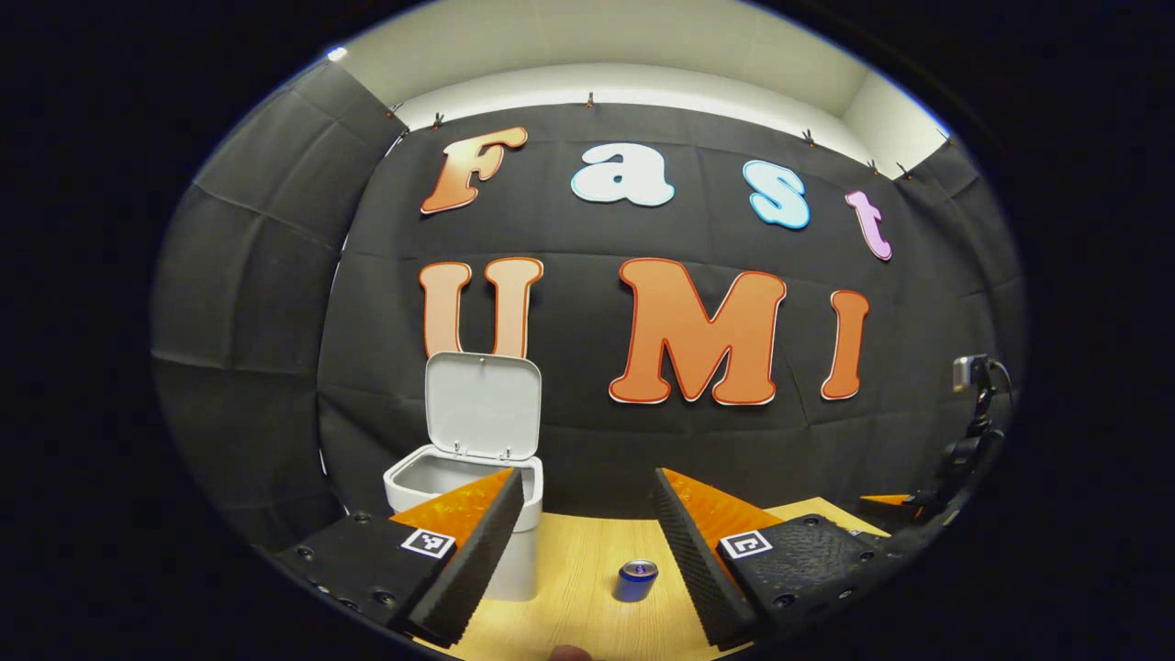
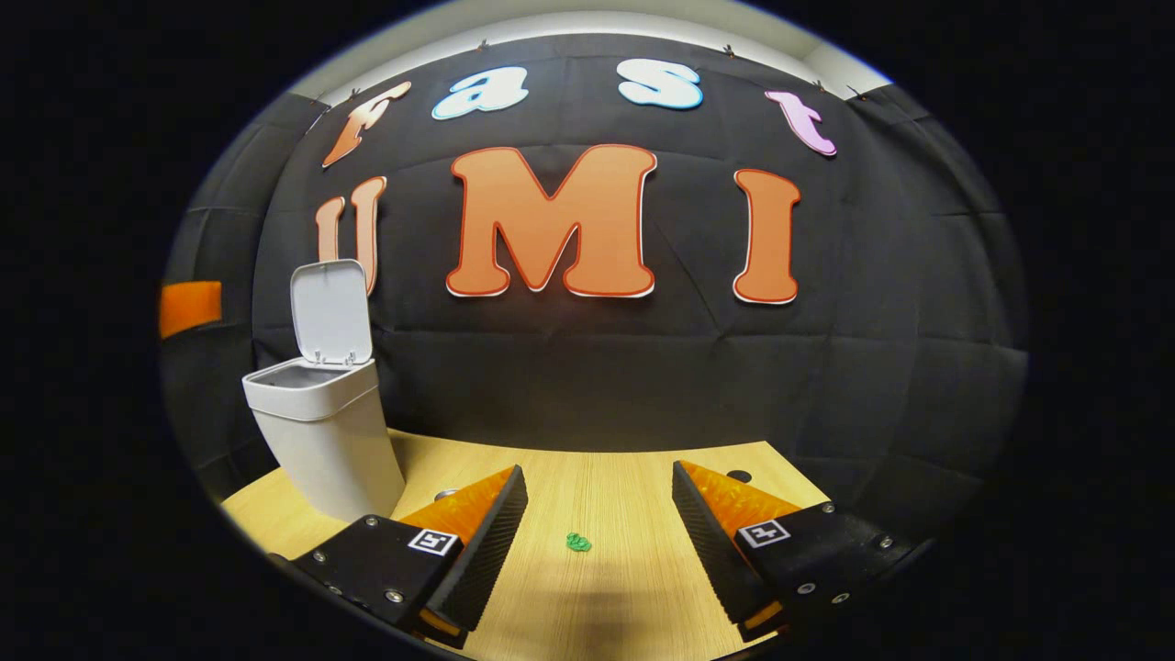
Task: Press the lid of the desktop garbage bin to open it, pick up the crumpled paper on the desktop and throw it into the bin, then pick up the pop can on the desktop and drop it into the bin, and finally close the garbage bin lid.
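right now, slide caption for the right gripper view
Open right gripper faces green crumpled paper; bin lid up.

Both grippers [image 1: 587, 500] [image 2: 597, 496] apparently agape, empty

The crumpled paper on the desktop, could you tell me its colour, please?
Green; the crumpled paper shows best in the right gripper view.

Bin [image 1: 514, 560] base behind fingers [image 1: 473, 551] (left gripper view)
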